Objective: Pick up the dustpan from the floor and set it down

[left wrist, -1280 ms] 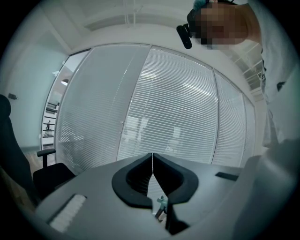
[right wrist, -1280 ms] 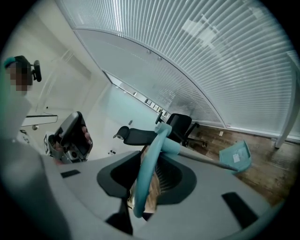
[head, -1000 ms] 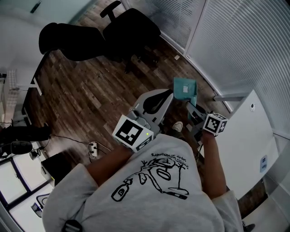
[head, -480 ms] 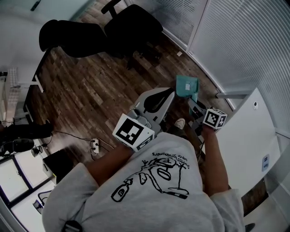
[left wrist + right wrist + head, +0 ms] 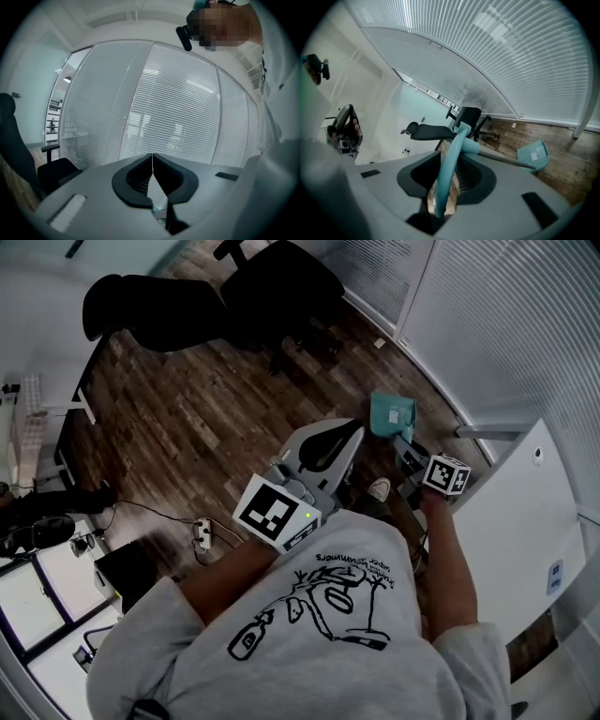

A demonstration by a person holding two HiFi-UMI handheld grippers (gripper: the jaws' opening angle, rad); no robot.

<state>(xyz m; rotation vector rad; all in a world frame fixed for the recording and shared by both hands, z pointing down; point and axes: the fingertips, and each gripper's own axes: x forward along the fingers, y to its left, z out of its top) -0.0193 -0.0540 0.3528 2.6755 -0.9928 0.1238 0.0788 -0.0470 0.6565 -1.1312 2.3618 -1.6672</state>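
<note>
While the right gripper (image 5: 447, 183) is pinching the teal handle (image 5: 451, 159) of the dustpan (image 5: 533, 156) between its pads, the left gripper (image 5: 152, 171) is hanging idle with its jaws pressed together on nothing, just pointing at the blinds (image 5: 178, 103).

The handle is running up through the right jaws. From there a thin grey pole (image 5: 501, 159) is reaching out ahead and off to the gripper's right, and the pan is sitting at the far end of it, down by the wood floor (image 5: 562, 140). Whether it's touching the boards or hovering just above them is hard to call from these views. In the head view the pan (image 5: 391, 416) is showing just past the right gripper (image 5: 412, 454), with the left gripper (image 5: 328, 442) beside it.

Handling-wise, this is looking like light, stiff plastic, so weight isn't going to be the problem. Leverage is. With the pan so far out from the grip, it's probably going to want to swing or twist, and that smooth rounded handle could be rolling in the pads. Gripping low on the handle, right where it's meeting the pole, seems like the better spot than up on the curve. Nothing fragile here, so setting it down flat on the pan's base should be fine.
</note>
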